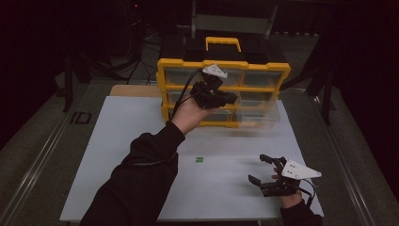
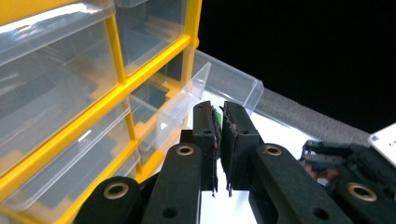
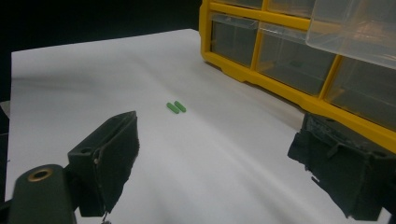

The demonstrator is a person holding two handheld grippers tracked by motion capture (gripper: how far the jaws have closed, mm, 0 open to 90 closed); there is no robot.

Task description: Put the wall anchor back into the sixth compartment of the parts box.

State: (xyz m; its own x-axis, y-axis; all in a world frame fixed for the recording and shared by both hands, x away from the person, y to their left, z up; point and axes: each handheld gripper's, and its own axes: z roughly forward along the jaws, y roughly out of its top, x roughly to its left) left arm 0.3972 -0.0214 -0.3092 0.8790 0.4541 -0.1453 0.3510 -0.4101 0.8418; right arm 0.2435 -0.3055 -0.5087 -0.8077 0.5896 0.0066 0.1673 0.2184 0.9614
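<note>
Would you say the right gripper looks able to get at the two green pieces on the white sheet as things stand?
Probably yes. The right gripper stands open, and bare white sheet lies between it and the green pieces; the yellow organizer sits off to one side.

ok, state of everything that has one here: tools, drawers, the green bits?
left tool: shut on a small green piece, raised in front of the organizer.
small green piece: pinched between the left tool's pads, barely visible.
right tool: open, nothing between its pads, low over the white sheet.
pulled-out drawer: open, looks empty.
yellow organizer: upright, other drawers closed.
two green pieces: lying loose on the sheet, side by side.
</note>
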